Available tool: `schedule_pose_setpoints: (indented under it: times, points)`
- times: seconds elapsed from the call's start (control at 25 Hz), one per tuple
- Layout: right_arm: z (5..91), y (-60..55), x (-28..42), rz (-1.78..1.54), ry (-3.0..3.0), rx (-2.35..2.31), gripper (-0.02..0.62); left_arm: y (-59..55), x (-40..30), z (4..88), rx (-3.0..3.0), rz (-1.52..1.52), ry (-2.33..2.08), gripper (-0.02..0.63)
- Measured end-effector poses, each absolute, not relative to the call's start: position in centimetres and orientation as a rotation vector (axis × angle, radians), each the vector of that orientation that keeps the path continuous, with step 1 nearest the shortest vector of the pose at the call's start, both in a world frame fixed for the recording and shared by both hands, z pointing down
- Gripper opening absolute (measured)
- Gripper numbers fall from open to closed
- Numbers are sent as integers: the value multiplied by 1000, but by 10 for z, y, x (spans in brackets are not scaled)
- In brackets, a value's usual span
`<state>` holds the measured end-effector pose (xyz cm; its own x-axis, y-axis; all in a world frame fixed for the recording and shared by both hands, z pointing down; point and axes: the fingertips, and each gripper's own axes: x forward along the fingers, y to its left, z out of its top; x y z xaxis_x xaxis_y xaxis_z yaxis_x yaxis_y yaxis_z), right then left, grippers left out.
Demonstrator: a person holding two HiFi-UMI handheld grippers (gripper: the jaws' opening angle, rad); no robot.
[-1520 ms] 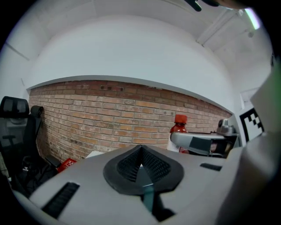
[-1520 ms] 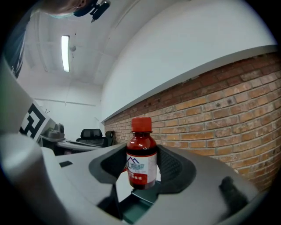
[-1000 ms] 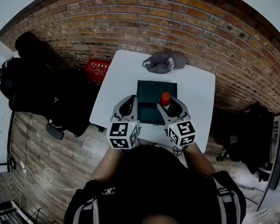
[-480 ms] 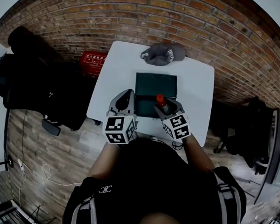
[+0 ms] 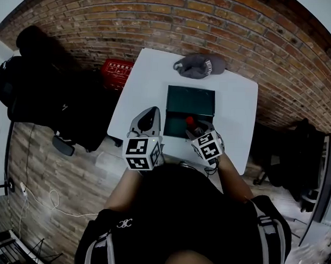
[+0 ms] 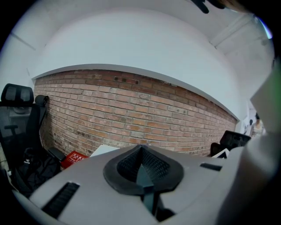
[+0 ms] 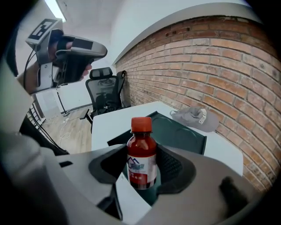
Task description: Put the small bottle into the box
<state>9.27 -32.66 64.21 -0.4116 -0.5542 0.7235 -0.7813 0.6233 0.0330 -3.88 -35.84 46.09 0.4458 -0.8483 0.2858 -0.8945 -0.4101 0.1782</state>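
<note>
The small bottle (image 7: 141, 160) is brown with a red cap (image 7: 141, 124) and a white label. It stands upright between the jaws of my right gripper (image 7: 142, 173), which is shut on it. In the head view the right gripper (image 5: 196, 129) holds the bottle (image 5: 190, 122) over the near part of the dark green box (image 5: 191, 92) on the white table (image 5: 148, 74). The box (image 7: 186, 136) lies open just beyond the bottle. My left gripper (image 5: 148, 116) hangs left of the box, shut and holding nothing; in its own view the left gripper (image 6: 141, 163) points up at the brick wall.
A grey cap (image 5: 200, 65) lies on the table behind the box, also seen as the grey cap (image 7: 196, 117). A red crate (image 5: 116, 73) sits on the floor at the left. A black office chair (image 7: 104, 90) stands beyond the table's left side.
My right gripper has drawn the bottle back from the box's far right part to its near edge. The left gripper has shifted slightly left of the box.
</note>
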Motion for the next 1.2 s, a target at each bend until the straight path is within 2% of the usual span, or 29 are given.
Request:
schedule_pose_setpoints:
  times: [1.2]
  points:
    - [739, -328, 79, 523, -1898, 899, 222, -342, -61, 468, 2331, 235, -1557, 12]
